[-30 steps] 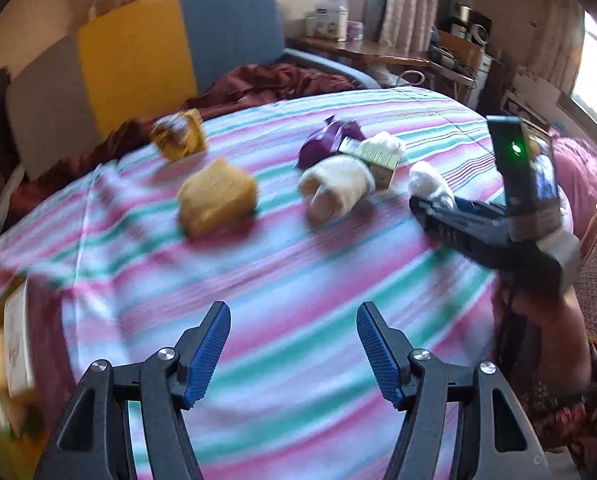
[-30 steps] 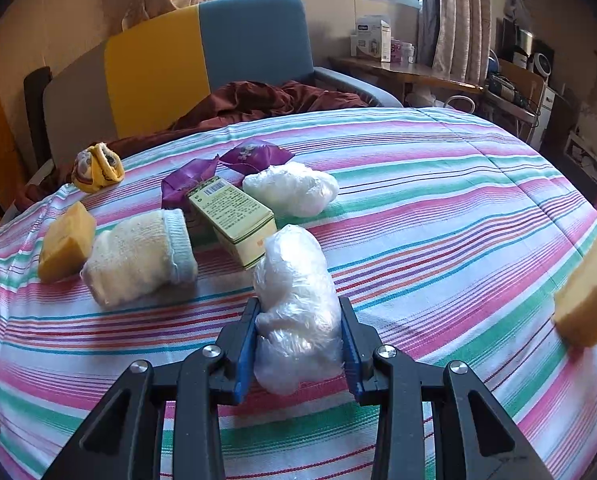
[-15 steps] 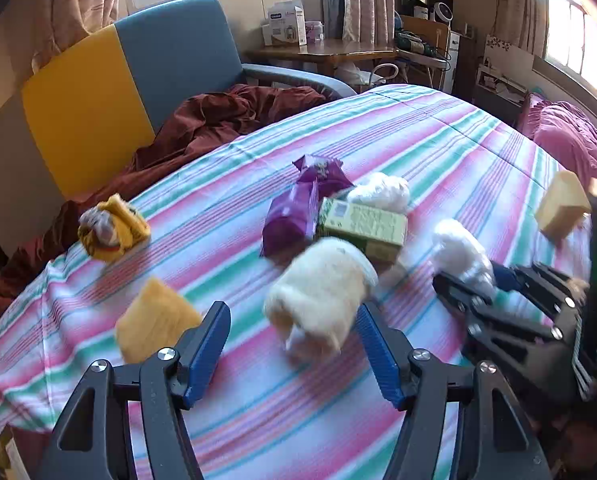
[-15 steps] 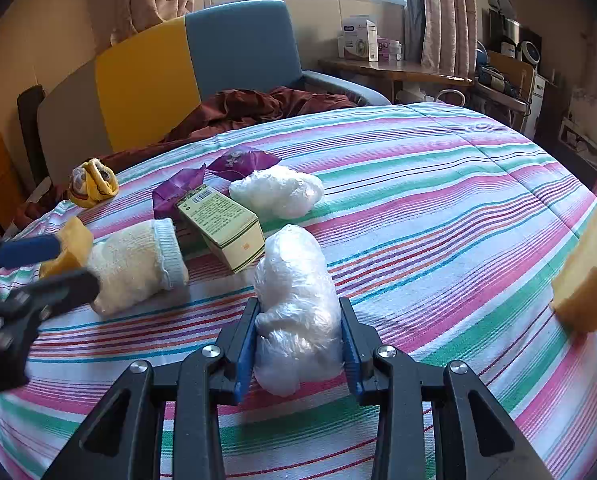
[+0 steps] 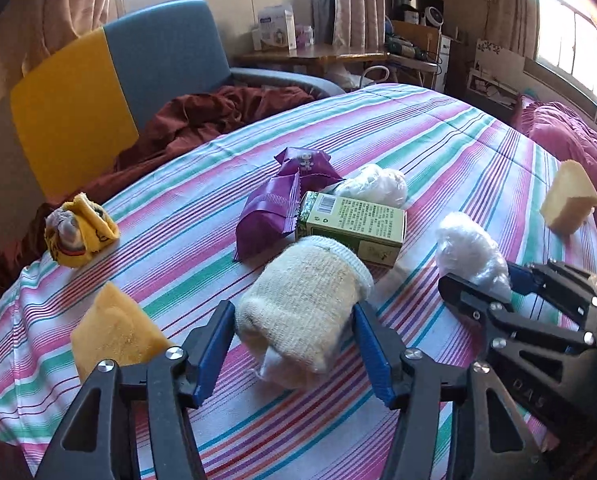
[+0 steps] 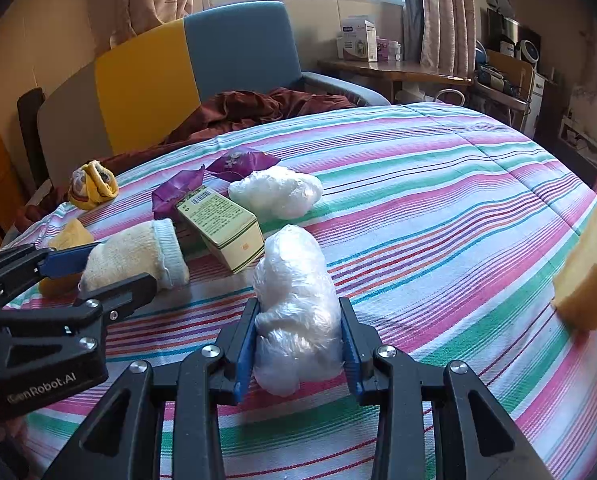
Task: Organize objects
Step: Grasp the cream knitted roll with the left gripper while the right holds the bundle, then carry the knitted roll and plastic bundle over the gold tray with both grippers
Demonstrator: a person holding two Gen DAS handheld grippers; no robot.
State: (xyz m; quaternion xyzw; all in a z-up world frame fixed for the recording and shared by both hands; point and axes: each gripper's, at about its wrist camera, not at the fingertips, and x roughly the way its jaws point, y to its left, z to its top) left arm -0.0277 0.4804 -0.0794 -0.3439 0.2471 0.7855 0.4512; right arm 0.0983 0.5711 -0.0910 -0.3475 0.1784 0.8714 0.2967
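L gripper (image 5: 292,344) had swung in from bare striped bedspread (image 5: 438,136) over the last sec and now straddled the cream sock roll (image 5: 302,308); pads wide, just beside its sides, not yet clamped. Means sock is next pick, prob. R gripper (image 6: 298,344) unchanged: clenched on plastic-wrapped bundle (image 6: 294,304), resting on bedspread near green box (image 6: 222,226).

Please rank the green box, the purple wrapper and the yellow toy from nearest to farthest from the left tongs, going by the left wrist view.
1. Green box: just ahead, slightly right.
2. Purple wrapper: behind the box's left end.
3. Yellow toy: far left, near the bed edge.
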